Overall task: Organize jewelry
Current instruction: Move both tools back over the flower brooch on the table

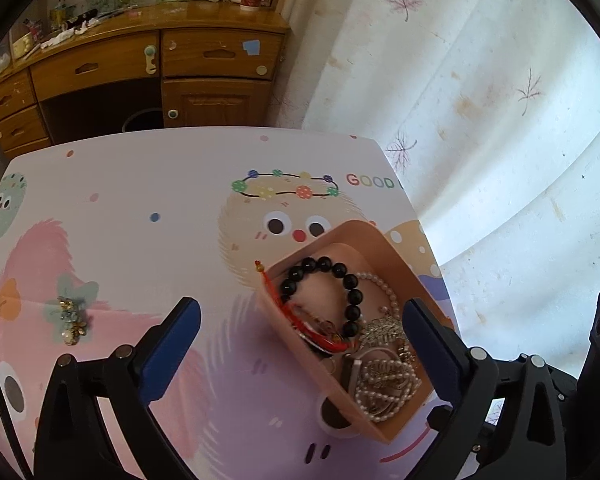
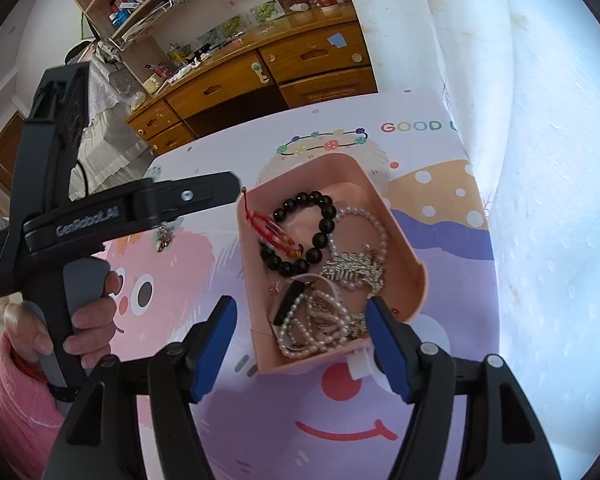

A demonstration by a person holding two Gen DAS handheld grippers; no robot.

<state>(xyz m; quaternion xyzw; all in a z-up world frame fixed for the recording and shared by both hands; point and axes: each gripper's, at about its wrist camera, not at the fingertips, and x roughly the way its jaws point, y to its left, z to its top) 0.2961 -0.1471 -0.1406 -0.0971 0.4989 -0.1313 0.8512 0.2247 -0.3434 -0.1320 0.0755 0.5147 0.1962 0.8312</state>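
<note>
A pink box point(image 1: 384, 240) point(image 2: 352, 168) sits on the cartoon-print table. It holds a black bead bracelet point(image 1: 352, 300) point(image 2: 328, 220), a red cord bracelet point(image 1: 324, 336) point(image 2: 272, 228), pearl strands point(image 1: 384, 396) point(image 2: 312, 328) and a rhinestone piece point(image 2: 352, 270). A small gold and pearl ornament point(image 1: 70, 318) point(image 2: 163, 236) lies loose on the table to the left. My left gripper point(image 1: 302, 344) is open above the box's left side. My right gripper point(image 2: 302, 340) is open, its fingers either side of the box's near end. Both are empty.
The table point(image 1: 140, 208) ends at the right beside a white leaf-print curtain point(image 1: 480, 100). A wooden desk with drawers point(image 1: 140, 64) stands behind it. A white tape roll point(image 2: 364, 364) lies by the box's near corner. The left gripper's body point(image 2: 100, 208) hangs at the left.
</note>
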